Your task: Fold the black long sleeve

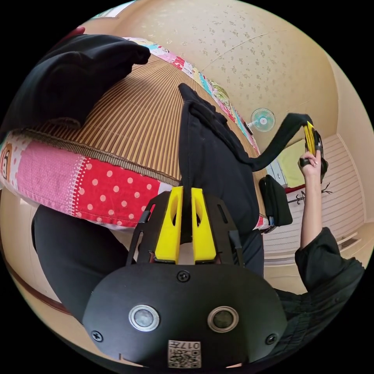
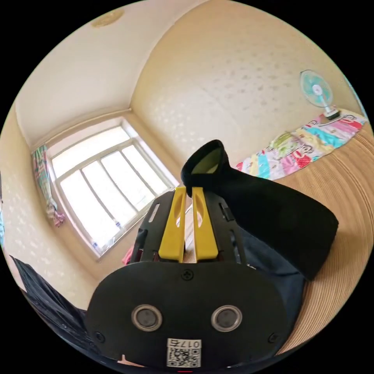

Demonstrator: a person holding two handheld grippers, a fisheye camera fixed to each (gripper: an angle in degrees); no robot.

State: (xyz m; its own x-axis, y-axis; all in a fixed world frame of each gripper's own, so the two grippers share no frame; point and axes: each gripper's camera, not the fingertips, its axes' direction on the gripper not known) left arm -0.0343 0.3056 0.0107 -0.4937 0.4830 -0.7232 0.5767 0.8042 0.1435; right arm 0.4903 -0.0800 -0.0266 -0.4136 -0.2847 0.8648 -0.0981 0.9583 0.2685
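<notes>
shirt lifted by both grippers, fold not begun.
black long sleeve (image 1: 218,163) hangs over bamboo mat (image 1: 132,117); left gripper (image 1: 186,202) jaws pinch its hem, right gripper (image 1: 310,137) jaws narrow on sleeve cuff (image 2: 204,159), stretched out. no fold visible yet, all folding left.

long sleeve (image 1: 212,156): black | tongs (image 1: 186,194): yellow on black | mat (image 1: 132,120): tan, brown striped | quilt (image 1: 101,187): patchwork, red and pink with white dots | fan (image 1: 262,119): teal | wall (image 1: 249,50): cream, speckled
</notes>
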